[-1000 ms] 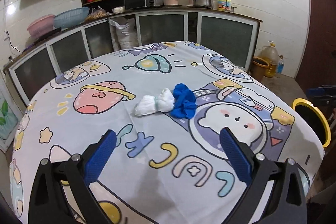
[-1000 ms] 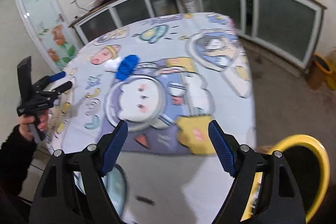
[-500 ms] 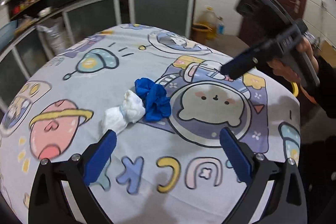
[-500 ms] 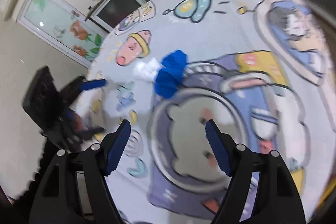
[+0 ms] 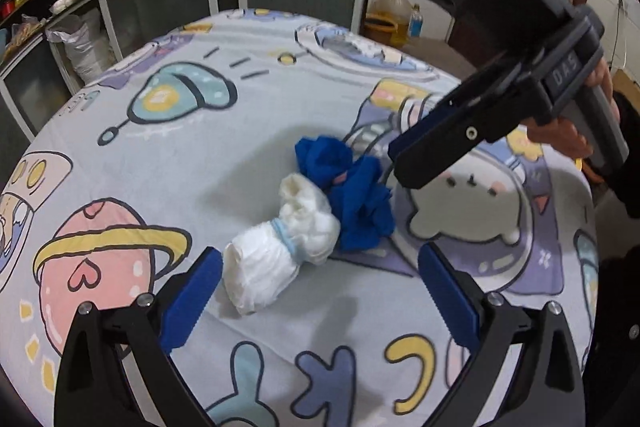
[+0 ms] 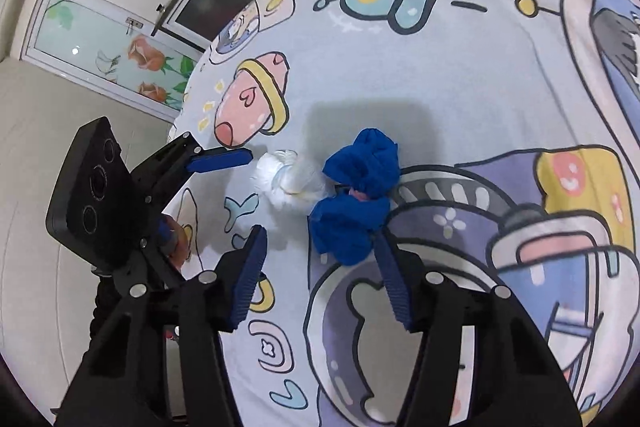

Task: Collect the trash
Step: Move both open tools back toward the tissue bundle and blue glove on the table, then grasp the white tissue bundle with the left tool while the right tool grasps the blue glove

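Blue wad (image 6: 354, 195) lies beside white wad (image 5: 280, 247); both grippers' fingers spread, right closing, empty.

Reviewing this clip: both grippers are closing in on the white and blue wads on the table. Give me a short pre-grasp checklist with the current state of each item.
1. Both pieces lie on the tablecloth, reachable: ok. The white wad and the blue wad touch each other.
2. Left gripper open and lined up on the white wad: ok, nothing pinched yet.
3. Right gripper aimed at the blue wad: ok. Its jaws have just been narrowing; the wad's near edge sits at the fingertips, pads not pressing.
4. Grippers clear of each other: ok, but close.
5. Wads will separate cleanly when lifted: cannot tell.
6. Bin to drop the trash in: cannot tell, not in the current views.
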Tool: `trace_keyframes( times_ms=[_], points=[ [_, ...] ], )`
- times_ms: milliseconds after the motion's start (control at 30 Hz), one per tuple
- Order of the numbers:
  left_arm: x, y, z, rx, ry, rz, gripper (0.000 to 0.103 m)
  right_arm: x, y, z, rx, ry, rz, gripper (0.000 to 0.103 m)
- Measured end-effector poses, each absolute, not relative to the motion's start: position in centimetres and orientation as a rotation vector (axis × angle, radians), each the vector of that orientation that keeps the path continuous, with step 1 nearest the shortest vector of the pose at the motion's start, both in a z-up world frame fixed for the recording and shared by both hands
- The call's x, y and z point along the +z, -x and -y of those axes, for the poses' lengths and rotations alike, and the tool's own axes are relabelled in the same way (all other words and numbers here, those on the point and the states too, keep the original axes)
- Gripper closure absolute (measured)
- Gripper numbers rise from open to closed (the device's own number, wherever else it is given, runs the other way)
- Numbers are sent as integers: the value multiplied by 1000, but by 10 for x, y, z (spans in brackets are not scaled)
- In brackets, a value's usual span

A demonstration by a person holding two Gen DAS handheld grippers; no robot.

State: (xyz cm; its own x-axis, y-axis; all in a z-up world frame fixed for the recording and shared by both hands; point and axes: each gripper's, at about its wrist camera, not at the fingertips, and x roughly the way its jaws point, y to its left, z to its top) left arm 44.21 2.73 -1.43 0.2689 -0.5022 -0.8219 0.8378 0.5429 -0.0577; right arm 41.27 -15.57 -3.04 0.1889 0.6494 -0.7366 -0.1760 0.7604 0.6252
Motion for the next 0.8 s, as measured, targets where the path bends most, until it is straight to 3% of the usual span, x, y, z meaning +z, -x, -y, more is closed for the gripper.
trace_keyframes(
  times_ms=[333, 433, 500, 633, 700, 800],
  points=[
    [-25, -466, -17, -941, -472, -964, 10, -41, -425, 156, 587, -449, -1293, 52],
    [-32, -469, -13, -961, -482, -997, 30, -41, -427, 154, 593, -429, -1300, 60],
    [-38, -468, -11, -944, -525, -992, 35, -41, -427, 153, 592, -424, -1302, 62],
    [-39, -471, -15, -942, -513, -991, 50, -42, -430, 150, 587, -409, -1303, 79],
    [-38, -472, -15, -943, -502, -990, 54, -41, -430, 147, 590, -402, -1304, 93],
    [-35, -468, -13, -925, -526, -978, 57, -35, -426, 147, 589, -391, -1279, 99]
  ],
)
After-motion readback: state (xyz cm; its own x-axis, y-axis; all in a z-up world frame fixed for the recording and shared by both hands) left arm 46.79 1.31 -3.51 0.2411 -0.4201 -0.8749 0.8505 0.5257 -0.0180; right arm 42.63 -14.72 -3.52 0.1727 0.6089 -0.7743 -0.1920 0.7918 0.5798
